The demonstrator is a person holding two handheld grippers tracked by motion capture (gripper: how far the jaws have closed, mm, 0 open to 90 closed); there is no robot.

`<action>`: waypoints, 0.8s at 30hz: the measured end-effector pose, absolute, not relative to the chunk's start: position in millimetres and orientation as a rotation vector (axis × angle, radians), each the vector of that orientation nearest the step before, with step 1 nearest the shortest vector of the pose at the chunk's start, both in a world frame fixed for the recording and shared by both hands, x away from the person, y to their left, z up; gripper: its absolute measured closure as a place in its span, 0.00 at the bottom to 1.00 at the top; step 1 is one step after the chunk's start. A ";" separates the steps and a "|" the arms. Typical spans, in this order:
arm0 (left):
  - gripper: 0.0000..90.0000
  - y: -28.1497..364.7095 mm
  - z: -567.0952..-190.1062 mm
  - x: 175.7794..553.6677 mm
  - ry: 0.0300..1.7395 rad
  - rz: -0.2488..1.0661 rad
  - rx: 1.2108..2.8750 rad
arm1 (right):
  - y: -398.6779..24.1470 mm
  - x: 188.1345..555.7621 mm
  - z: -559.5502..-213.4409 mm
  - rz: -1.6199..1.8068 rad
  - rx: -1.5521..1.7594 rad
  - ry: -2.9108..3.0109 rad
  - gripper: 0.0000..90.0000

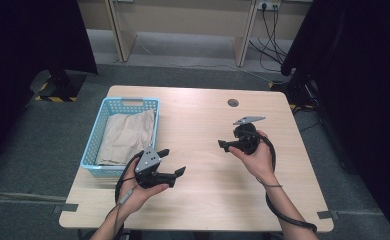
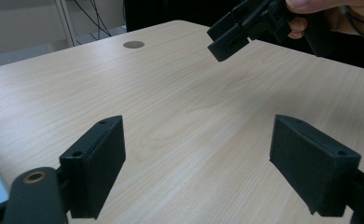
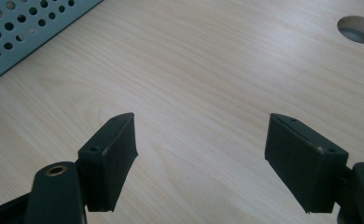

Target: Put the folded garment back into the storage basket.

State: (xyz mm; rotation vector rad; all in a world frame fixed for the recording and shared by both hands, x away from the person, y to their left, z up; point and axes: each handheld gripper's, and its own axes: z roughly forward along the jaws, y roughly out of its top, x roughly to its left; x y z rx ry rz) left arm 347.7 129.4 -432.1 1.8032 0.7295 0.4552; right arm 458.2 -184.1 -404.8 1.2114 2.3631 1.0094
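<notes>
A person holds my left gripper (image 1: 172, 161) over the front left of the wooden table (image 1: 208, 190), just right of a blue basket (image 1: 94, 135). In the left gripper view its jaws (image 2: 201, 140) stand wide apart over bare wood, with nothing between them. My right gripper (image 1: 225, 143) hovers right of the table's middle and points left. In the right gripper view its jaws (image 3: 201, 135) are also open and empty. The left gripper view has the right gripper (image 2: 236, 32) at its top edge, a hand around it.
The basket holds a crumpled beige cloth (image 1: 125, 135); its perforated wall (image 3: 26, 32) shows in the right gripper view. A round cable hole (image 1: 233, 103) (image 2: 134, 45) (image 3: 360, 29) lies near the far edge. Dark curtains flank the table, and a wooden frame with cables stands behind.
</notes>
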 end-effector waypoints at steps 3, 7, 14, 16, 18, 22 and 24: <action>0.20 128.4 -434.5 346.4 0.730 0.450 1.802 | -190.4 453.2 -408.2 1.012 1.219 2.352 0.29; 0.20 126.8 -439.5 344.8 0.730 0.444 1.801 | -198.8 446.8 -413.0 1.017 1.234 2.341 0.29; 0.20 124.1 -445.8 341.9 0.725 0.439 1.805 | -214.3 434.4 -423.4 1.035 1.257 2.306 0.29; 0.20 124.2 -446.6 341.5 0.725 0.442 1.809 | -218.0 430.8 -427.4 1.041 1.266 2.300 0.29; 0.20 124.1 -447.1 340.9 0.725 0.449 1.808 | -221.3 427.6 -430.6 1.042 1.267 2.295 0.29; 0.20 124.6 -448.0 339.8 0.728 0.449 1.802 | -227.1 421.4 -434.5 1.056 1.268 2.281 0.28; 0.20 124.9 -448.6 339.1 0.731 0.450 1.798 | -229.8 418.8 -435.3 1.058 1.265 2.271 0.29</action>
